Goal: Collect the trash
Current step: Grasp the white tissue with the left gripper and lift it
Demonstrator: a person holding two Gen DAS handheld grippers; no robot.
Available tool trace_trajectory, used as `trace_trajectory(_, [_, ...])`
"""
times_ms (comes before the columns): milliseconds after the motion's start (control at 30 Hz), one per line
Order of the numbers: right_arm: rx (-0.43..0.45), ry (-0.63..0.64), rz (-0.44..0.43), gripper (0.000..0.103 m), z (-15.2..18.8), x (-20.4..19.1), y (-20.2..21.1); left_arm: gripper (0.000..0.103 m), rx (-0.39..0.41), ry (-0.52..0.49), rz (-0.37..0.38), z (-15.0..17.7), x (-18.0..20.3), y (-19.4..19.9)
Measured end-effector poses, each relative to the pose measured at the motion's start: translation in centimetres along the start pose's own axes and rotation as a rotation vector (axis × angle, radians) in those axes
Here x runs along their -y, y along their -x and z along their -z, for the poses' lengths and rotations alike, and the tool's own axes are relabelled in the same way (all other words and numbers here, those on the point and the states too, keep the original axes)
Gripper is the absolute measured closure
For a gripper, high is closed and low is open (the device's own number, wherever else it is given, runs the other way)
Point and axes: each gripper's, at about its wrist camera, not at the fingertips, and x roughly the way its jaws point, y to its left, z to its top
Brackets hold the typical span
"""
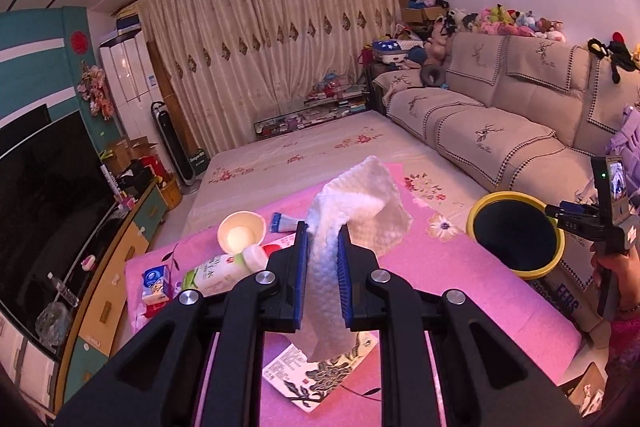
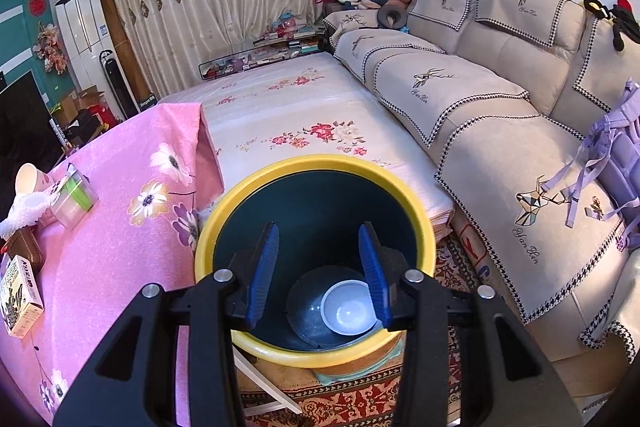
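Note:
My left gripper (image 1: 323, 239) is shut on a white paper towel (image 1: 360, 203) and holds it above the pink table cloth (image 1: 460, 287). A yellow-rimmed trash bin (image 1: 516, 235) stands to its right beside the table. My right gripper (image 2: 318, 247) is open and empty, directly above the bin (image 2: 316, 357), which holds a white paper cup (image 2: 348, 307) at the bottom. On the table lie a paper cup (image 1: 240, 231), a plastic bottle (image 1: 224, 271), a small tissue pack (image 1: 154, 281), a tube (image 1: 286, 221) and a printed box (image 1: 320, 379).
A sofa (image 2: 500, 99) runs along the right, and a flowered mattress (image 2: 288, 107) lies behind the table. A TV and cabinet (image 1: 52, 195) stand at the left. The table also holds a clear box (image 2: 74, 201) and a printed carton (image 2: 20, 295).

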Motion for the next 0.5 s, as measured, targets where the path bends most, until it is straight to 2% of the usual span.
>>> trace_trajectory(267, [0.015, -0.037, 0.049, 0.063, 0.2, 3.7, 1.0, 0.089, 0.008, -0.091, 0.167, -3.6, 8.9, -2.1])
trace_trajectory(500, [0.009, -0.088, 0.084, 0.061, 0.9, 7.7, 1.5, 0.089, -0.031, -0.161, 0.286, -6.1, 17.9, -6.7])
